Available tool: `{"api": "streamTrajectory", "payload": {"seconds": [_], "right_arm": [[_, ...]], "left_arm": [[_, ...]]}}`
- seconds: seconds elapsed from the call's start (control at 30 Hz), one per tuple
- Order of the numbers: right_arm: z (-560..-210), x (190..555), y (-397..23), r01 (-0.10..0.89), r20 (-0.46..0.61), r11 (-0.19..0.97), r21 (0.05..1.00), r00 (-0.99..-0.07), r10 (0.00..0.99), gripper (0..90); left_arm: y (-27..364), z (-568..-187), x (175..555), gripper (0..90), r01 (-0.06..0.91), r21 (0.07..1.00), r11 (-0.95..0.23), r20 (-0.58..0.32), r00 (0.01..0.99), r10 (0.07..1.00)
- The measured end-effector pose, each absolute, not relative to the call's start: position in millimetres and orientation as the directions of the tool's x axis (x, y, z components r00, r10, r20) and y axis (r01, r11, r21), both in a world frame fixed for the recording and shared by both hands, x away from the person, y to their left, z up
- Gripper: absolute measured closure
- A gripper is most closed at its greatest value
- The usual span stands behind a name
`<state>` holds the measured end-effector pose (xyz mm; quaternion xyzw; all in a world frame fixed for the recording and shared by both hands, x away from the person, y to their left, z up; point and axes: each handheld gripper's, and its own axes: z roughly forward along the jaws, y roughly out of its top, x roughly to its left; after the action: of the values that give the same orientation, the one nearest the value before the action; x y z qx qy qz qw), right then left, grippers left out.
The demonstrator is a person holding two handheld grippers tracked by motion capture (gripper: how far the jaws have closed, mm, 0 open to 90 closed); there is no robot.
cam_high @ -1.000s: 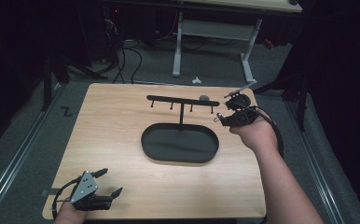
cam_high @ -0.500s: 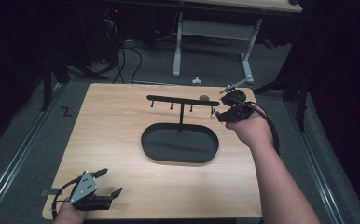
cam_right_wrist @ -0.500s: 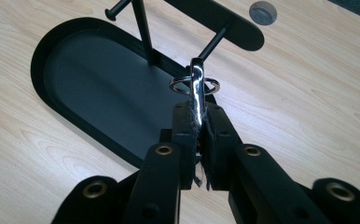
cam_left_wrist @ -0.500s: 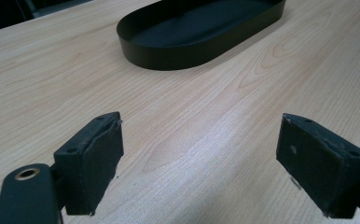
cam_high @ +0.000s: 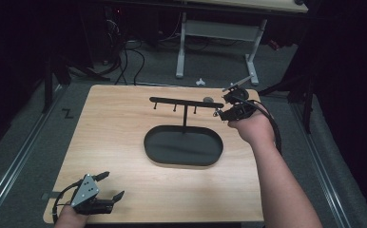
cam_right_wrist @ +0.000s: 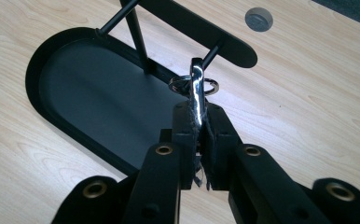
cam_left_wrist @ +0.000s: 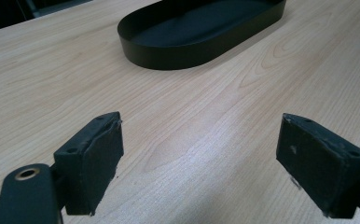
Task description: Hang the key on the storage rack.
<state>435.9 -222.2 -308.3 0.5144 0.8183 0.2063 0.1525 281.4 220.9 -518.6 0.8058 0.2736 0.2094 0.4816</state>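
1. High view:
   - Holding the right gripper (cam_high: pixel 223 110) at the right end of the rack's crossbar (cam_high: pixel 186 102), jaws pointing left toward that end.
   - Too small here to make out what is sitting between the jaws.
   - Standing the black rack on a thin post rising from the oval tray (cam_high: pixel 184 146), crossbar running left to right across the wooden table (cam_high: pixel 124 137).
   - Resting the left gripper (cam_high: pixel 109 186) at the near left corner of the table, jaws spread apart with bare wood between them, well apart from the tray.
   - Lying just beyond the crossbar: a small grey disc (cam_high: pixel 208 99).

2. Left gripper view:
   - Gaping wide, the two black pads (cam_left_wrist: pixel 90 158) framing bare tabletop, gripping nothing.
   - Showing the oval tray (cam_left_wrist: pixel 187 51) farther off, toward the top.

3. Right gripper view:
   - Clamping shut on a shiny metal clip (cam_right_wrist: pixel 197 95), pinched edge-on between the pads of the right gripper (cam_right_wrist: pixel 199 122).
   - Pointing the clip's long axis straight out along the jaws, away from the hand, free end uppermost in this view.
   - Carrying a small key ring (cam_right_wrist: pixel 193 86) lying across the clip near its far end.
   - Bringing the clip's tip just beside a short peg (cam_right_wrist: pixel 211 53) under the rounded end of the crossbar (cam_right_wrist: pixel 201 31); contact not clear.
   - Hovering over the tray's (cam_right_wrist: pixel 75 98) right rim.
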Motion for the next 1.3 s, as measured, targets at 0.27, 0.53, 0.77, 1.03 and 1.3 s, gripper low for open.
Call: {"api": "streamTrajectory", "payload": {"seconds": [0.27, 0.53, 0.77, 1.03, 1.3], "right_arm": [[-306.2, 442.2, -222.2, 0.783, -0.036, 0.372, 0.499, -0.41, 0.911, 84.3], [-312.4, 448.6, -223.8, 0.794, -0.036, 0.358, 0.491, -0.392, 0.919, 84.3], [-323.6, 449.0, -228.2, 0.806, -0.029, 0.343, 0.482, -0.377, 0.926, 84.1], [-330.5, 449.5, -232.4, 0.815, -0.034, 0.335, 0.473, -0.363, 0.931, 83.4], [-333.5, 451.0, -232.4, 0.815, -0.048, 0.336, 0.472, -0.357, 0.933, 78.0]], "left_arm": [[221.1, -518.5, 281.2, 15.3, 0.238, 0.891, -0.386, 0.075, 0.762, 0.644], [221.4, -518.5, 281.0, 15.3, 0.239, 0.891, -0.386, 0.075, 0.761, 0.644], [221.2, -518.9, 281.0, 15.3, 0.241, 0.891, -0.385, 0.072, 0.762, 0.643], [220.2, -519.4, 281.0, 15.2, 0.239, 0.892, -0.384, 0.073, 0.763, 0.643], [220.3, -519.6, 281.2, 15.3, 0.24, 0.891, -0.385, 0.072, 0.763, 0.642]]}}
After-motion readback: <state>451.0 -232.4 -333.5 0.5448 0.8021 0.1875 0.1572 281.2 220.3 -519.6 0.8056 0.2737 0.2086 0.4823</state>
